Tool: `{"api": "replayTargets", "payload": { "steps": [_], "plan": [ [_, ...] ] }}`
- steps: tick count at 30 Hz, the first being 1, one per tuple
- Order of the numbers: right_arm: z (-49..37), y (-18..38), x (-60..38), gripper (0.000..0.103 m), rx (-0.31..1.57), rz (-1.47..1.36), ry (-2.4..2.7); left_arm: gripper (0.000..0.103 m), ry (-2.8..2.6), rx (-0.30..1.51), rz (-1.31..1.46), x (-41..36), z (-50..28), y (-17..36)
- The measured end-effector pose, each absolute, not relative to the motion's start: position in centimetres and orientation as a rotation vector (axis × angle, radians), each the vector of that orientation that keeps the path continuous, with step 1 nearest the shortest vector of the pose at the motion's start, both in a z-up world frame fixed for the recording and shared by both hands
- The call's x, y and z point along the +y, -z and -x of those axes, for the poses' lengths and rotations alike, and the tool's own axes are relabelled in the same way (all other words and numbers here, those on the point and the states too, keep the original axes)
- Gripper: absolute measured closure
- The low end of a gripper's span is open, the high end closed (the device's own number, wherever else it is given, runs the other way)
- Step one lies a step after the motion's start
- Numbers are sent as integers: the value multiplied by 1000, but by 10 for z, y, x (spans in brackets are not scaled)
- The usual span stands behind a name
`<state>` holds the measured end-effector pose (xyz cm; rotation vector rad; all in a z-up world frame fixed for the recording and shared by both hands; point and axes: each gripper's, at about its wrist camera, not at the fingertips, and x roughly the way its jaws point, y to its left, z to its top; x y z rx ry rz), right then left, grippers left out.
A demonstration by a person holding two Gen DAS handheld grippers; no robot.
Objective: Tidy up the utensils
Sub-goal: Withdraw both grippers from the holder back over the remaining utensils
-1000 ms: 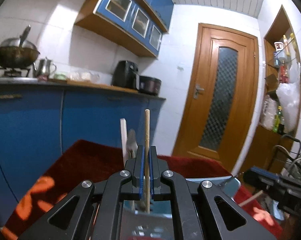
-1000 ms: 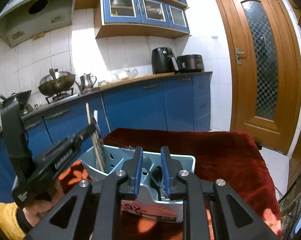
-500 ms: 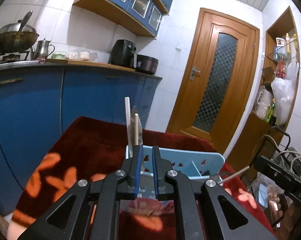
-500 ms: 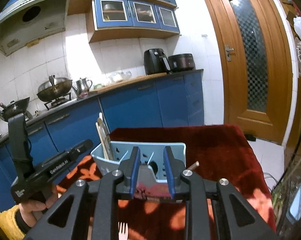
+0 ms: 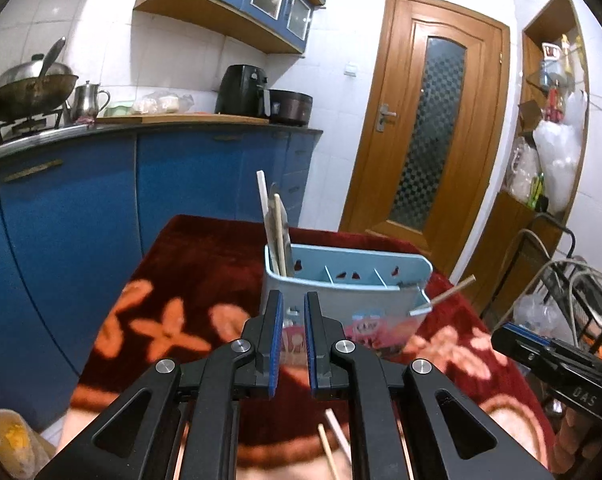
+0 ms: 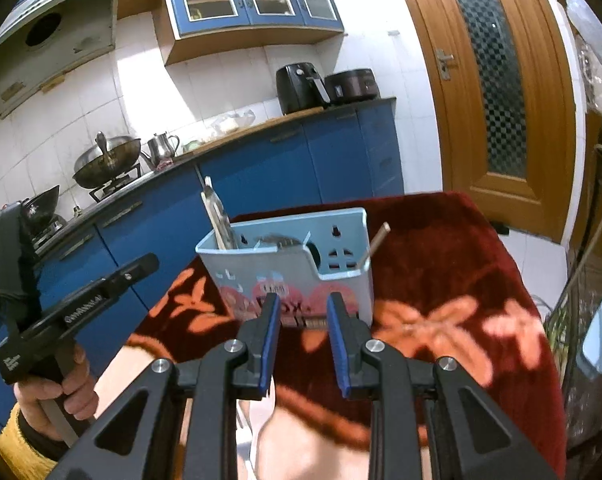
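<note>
A light blue utensil holder (image 5: 347, 280) (image 6: 285, 268) stands on the red flowered tablecloth (image 5: 189, 280). Chopsticks and a knife (image 5: 275, 232) stand upright in its left compartment; they also show in the right wrist view (image 6: 217, 224). A wooden stick (image 5: 447, 292) (image 6: 375, 240) pokes out at its right end. My left gripper (image 5: 291, 308) is open and empty, a little in front of the holder. My right gripper (image 6: 301, 308) is open and empty, in front of the holder. Loose chopsticks (image 5: 333, 436) lie on the cloth below the left gripper.
Blue kitchen cabinets (image 5: 81, 200) run along the left with a wok (image 5: 29, 88), kettle and air fryer (image 5: 245, 90) on the counter. A wooden door (image 5: 433, 128) is behind the table. Shelves and cables (image 5: 557, 272) stand at the right.
My left gripper let go of the chopstick, which now stands in the holder's left compartment, and drew back and opened. My right gripper also pulled back from the holder.
</note>
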<state>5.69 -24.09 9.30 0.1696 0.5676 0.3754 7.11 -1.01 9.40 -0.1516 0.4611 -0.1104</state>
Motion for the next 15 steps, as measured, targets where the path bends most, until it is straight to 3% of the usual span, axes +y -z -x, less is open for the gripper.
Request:
{"api": "replayTargets", "payload": {
  "steps": [15],
  "plan": [
    [-27,-51,-257,76,694,-182,-333,93,136,653,145,-19,-39,-56]
  ]
}}
